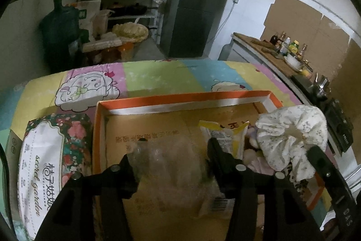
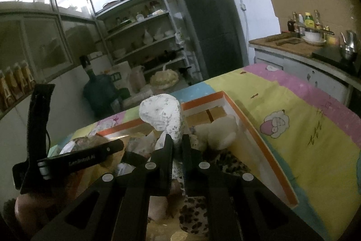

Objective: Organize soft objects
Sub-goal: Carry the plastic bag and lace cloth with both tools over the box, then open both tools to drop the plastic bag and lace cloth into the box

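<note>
the right gripper [image 2: 177,139], tilted downward, has its jaws clamped on a bunched white floral cloth [image 2: 161,115] lifted above the orange-rimmed cardboard box [image 2: 259,137], while the left gripper [image 1: 173,150] angles steeply down with jaws parted around a crinkly clear plastic packet [image 1: 173,164] lying in that box.

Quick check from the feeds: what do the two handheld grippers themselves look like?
Both are matte black plastic. Each has two flat tapered fingers with round silver bolt heads and cut-out slots in the frame. The left gripper has a black handle with white lettering. The right gripper matches.
</note>
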Action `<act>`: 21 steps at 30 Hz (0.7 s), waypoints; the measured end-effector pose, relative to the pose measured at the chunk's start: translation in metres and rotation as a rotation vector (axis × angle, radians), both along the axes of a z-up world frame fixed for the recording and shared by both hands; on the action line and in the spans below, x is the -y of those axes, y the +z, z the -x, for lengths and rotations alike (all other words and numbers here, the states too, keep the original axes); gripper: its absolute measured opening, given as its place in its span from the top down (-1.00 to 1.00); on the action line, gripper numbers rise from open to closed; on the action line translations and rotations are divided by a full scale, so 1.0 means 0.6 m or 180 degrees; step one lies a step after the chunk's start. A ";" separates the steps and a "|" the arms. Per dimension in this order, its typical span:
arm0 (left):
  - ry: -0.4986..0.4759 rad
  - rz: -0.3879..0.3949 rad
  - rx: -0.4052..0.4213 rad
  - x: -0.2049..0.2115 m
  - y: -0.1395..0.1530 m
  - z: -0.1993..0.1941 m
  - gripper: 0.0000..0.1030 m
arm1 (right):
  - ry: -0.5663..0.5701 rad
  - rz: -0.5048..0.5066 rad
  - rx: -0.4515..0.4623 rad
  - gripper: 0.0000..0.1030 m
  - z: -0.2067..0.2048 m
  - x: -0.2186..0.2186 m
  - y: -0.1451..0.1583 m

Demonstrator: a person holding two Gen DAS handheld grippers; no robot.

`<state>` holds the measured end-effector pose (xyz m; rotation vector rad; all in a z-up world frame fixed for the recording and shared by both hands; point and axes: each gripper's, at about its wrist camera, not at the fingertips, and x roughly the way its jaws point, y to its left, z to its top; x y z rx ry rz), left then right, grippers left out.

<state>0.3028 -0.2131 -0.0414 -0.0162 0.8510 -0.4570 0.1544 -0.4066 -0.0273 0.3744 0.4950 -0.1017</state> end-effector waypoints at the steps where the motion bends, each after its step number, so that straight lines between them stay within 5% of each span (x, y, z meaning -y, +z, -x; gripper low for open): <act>1: -0.0007 0.0010 0.0024 0.000 0.002 0.002 -0.25 | -0.0006 -0.0007 -0.0006 0.83 0.000 0.001 -0.001; 6: 0.0041 0.0037 0.0186 -0.004 0.013 0.013 -0.61 | -0.0019 -0.0025 -0.0038 0.78 -0.003 0.001 -0.003; 13: 0.0074 0.0113 0.0239 -0.013 0.021 0.017 -0.63 | -0.0053 -0.0023 -0.0046 0.41 -0.003 0.001 -0.003; 21: 0.0056 0.0130 0.0378 -0.017 0.038 0.033 -0.63 | -0.0082 -0.0013 -0.0074 0.35 -0.001 0.002 -0.006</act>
